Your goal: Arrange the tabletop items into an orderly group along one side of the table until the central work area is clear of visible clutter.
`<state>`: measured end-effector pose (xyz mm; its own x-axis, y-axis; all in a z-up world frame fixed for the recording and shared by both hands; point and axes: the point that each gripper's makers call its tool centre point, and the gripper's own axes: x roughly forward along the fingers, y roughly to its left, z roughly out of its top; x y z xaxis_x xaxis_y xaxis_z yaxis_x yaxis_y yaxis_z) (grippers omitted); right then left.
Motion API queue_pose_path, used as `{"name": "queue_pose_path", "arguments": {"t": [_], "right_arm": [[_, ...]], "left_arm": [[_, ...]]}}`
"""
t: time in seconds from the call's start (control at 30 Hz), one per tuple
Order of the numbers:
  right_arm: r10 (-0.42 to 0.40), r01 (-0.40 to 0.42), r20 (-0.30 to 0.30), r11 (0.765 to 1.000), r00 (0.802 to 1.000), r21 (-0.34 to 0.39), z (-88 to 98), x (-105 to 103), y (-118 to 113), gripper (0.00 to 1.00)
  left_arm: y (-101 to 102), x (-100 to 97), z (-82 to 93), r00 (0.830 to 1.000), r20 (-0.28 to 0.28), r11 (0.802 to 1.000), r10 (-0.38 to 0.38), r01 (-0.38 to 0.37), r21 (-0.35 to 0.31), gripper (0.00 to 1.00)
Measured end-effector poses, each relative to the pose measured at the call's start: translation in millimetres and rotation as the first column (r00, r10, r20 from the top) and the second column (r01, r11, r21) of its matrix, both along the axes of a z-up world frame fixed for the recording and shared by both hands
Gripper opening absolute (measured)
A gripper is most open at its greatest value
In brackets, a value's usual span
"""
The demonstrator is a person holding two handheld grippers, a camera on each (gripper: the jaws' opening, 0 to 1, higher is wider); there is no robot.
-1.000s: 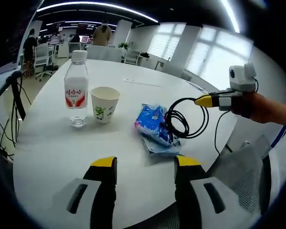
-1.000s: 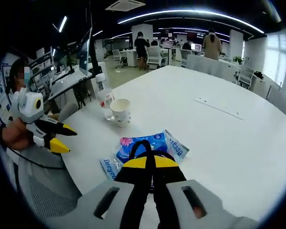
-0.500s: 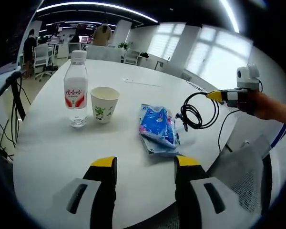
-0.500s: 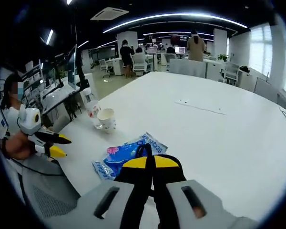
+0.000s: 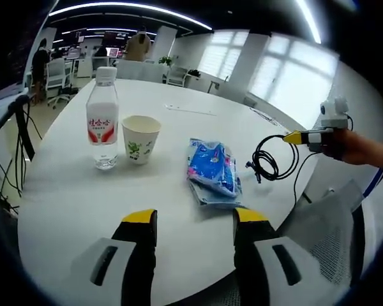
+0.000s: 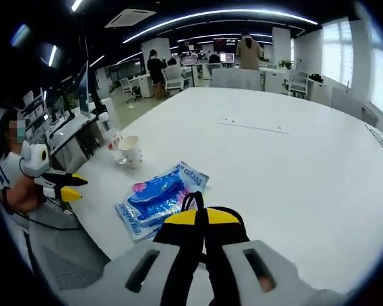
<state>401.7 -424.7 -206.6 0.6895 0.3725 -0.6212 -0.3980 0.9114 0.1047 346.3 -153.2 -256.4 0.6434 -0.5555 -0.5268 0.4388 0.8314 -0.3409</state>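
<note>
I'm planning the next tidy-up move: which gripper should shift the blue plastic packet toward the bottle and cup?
Probably the left gripper: its jaws stand open, facing the blue plastic packet. The right gripper is shut on the coiled black cable, which hangs from it.

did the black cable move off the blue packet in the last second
Yes. In the left gripper view the black cable, shut in the right tongs, has shifted right, away from the blue packet, which stayed by the paper cup.
</note>
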Motion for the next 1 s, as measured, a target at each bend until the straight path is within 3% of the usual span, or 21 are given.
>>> {"name": "queue_pose_path", "arguments": {"t": [0.47, 1.0], "right_arm": [[-0.042, 0.036, -0.080, 0.997, 0.996, -0.071, -35.7, -4, -25, 0.00], [-0.017, 0.001, -0.111, 0.990, 0.994, -0.142, -51.9, 5, -36, 0.01]], "left_arm": [[0, -0.1, 0.5, 1.000, 0.000, 1.000, 0.004, -0.004, -0.002, 0.47], [1, -0.2, 1.6, 1.000, 0.003, 1.000, 0.009, -0.009, -0.002, 0.48]]}}
